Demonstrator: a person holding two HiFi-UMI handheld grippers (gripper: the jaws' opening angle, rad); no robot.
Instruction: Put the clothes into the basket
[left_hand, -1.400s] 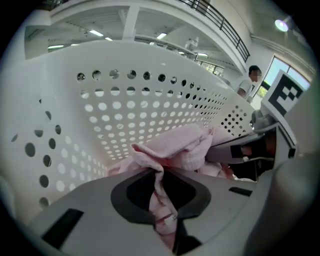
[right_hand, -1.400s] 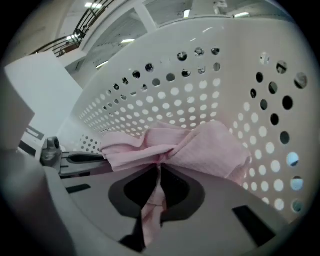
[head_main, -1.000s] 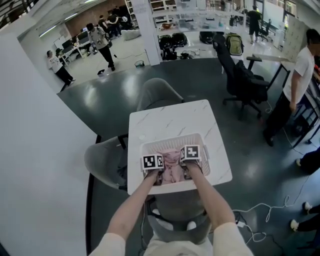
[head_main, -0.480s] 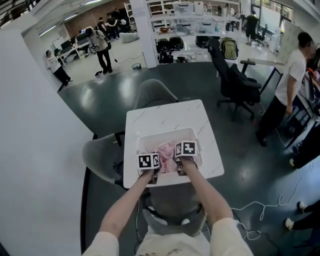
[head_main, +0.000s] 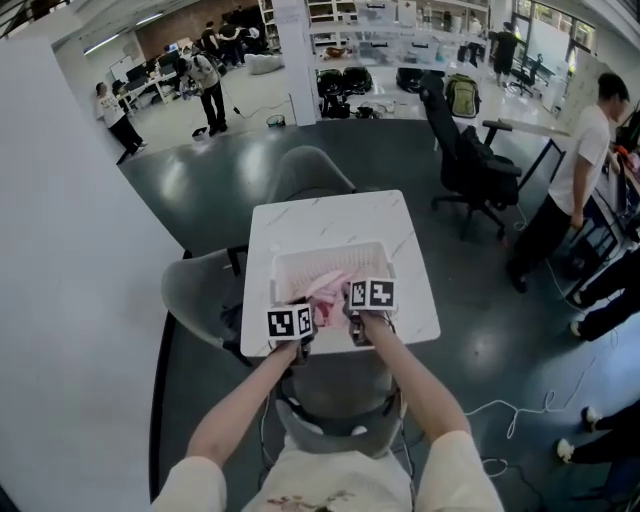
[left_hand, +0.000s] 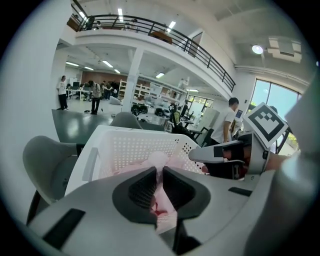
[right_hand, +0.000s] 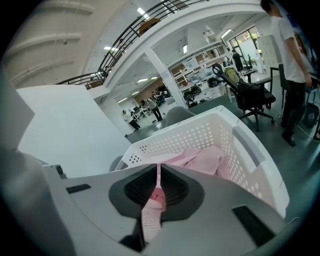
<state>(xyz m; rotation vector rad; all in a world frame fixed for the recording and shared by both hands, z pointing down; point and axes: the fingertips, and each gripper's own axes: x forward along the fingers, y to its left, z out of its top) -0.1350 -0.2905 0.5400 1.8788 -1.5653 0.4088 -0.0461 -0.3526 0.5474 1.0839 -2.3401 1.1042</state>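
A pink garment (head_main: 327, 287) lies partly in the white perforated basket (head_main: 290, 264) on the small marble table (head_main: 330, 215). My left gripper (head_main: 299, 335) is shut on a fold of the pink garment (left_hand: 160, 165) at the basket's near left rim. At the near right rim, my right gripper (head_main: 358, 322) is shut on another fold of the garment (right_hand: 159, 172). The cloth (right_hand: 205, 160) stretches from both jaws down into the basket (right_hand: 245, 150). In the left gripper view the basket (left_hand: 125, 147) stands just ahead and the right gripper (left_hand: 240, 157) shows at the right.
Grey chairs stand round the table: one on the left (head_main: 200, 300), one behind (head_main: 310, 175), one under my arms (head_main: 340, 400). A black office chair (head_main: 470, 160) and a person in a white shirt (head_main: 590, 150) are at the right. A white wall (head_main: 60, 250) runs along the left.
Both grippers have drawn back toward me from over the basket's middle to its near rim, still holding the pink cloth. The head view has shifted slightly.
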